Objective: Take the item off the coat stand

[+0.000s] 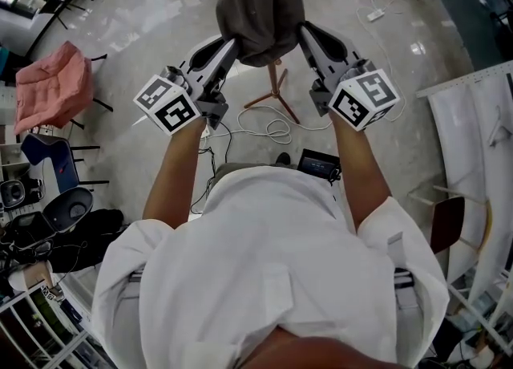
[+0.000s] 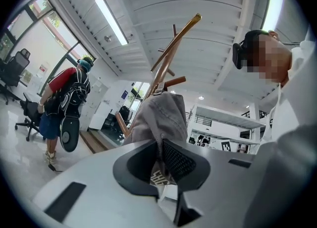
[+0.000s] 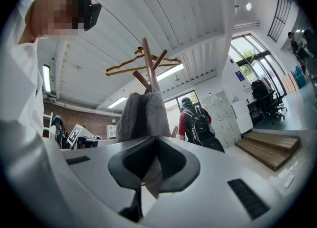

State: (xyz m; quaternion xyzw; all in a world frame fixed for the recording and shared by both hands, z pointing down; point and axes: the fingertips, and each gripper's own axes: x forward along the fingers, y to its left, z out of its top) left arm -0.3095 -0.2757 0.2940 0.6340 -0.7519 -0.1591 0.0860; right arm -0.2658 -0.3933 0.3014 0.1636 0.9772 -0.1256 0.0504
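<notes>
The grey garment hangs draped over the upper part of the wooden coat stand, with the stand's tripod legs visible on the glossy floor below it. The left gripper meets the garment's left side and the right gripper meets its right side, both held out in front of the person at about the same height. In the left gripper view, the left gripper has its jaws drawn close and pinching a fold of the grey garment, with the cloth running down between the pads; the coat stand rises at a slant behind. In the right gripper view, the right gripper has its jaws pressed together on an edge of the garment, below the stand's pegs and a gold wire hanger. A person with a backpack stands well beyond. A pink cushioned chair sits apart at the left, and a white cable lies near the stand's feet.
</notes>
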